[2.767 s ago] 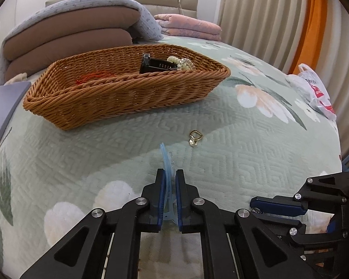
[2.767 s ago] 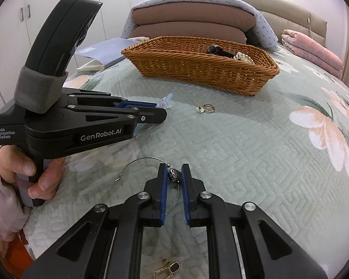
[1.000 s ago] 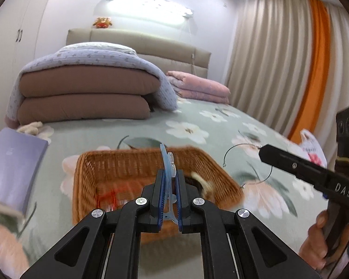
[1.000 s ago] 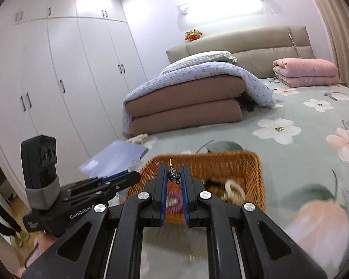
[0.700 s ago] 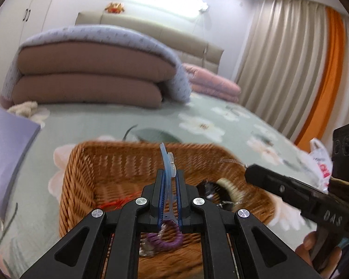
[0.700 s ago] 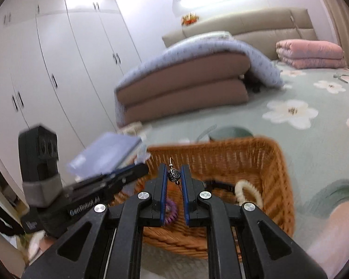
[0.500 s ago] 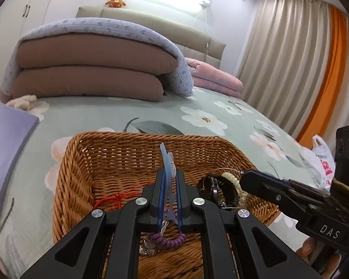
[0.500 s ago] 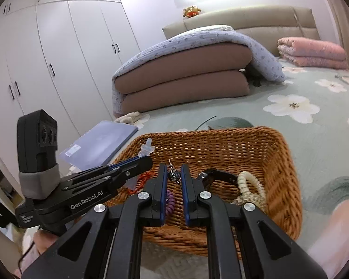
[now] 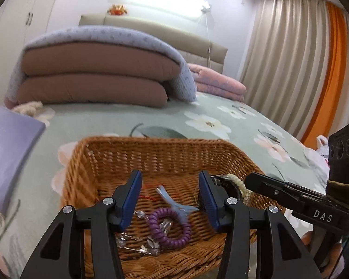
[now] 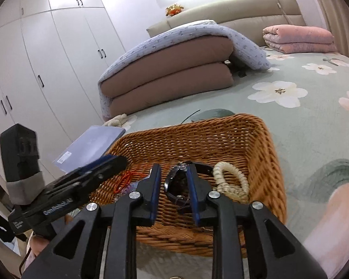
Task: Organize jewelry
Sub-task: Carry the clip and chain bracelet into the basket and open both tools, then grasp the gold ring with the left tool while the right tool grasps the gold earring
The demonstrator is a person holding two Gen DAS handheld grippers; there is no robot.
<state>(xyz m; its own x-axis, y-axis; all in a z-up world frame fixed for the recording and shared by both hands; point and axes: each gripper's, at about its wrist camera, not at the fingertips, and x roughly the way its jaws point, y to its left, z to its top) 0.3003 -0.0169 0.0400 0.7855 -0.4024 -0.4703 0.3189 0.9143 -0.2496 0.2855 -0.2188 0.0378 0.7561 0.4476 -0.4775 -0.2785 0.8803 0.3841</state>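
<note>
A wicker basket (image 9: 81, 162) (image 10: 274, 162) sits on the flowered bedspread below both grippers. My left gripper (image 9: 170, 176) hangs over its near end with jaws opening. Nothing is between the pads. A pale blue hair clip (image 9: 172, 201) lies loose in the basket under them, beside a purple coil tie (image 9: 168, 226). My right gripper (image 10: 173, 168) is over the basket too, jaws opening and a little apart, with no pad pressing on anything. Under its gap lies a dark watch (image 10: 178, 186). The necklace it carried is not clearly visible.
The basket also holds a cream coil bracelet (image 10: 230, 179), a red cord (image 10: 125, 181) and clear clips (image 9: 149, 246). A purple book (image 9: 4, 158) lies left of the basket. Folded quilts (image 9: 93, 79) are stacked behind it. A plastic bag (image 9: 322, 148) sits far right.
Both grippers came down over the basket and their jaws parted. The blue clip left the left pads and now lies in the basket. The pendant is no longer pinched in the right.
</note>
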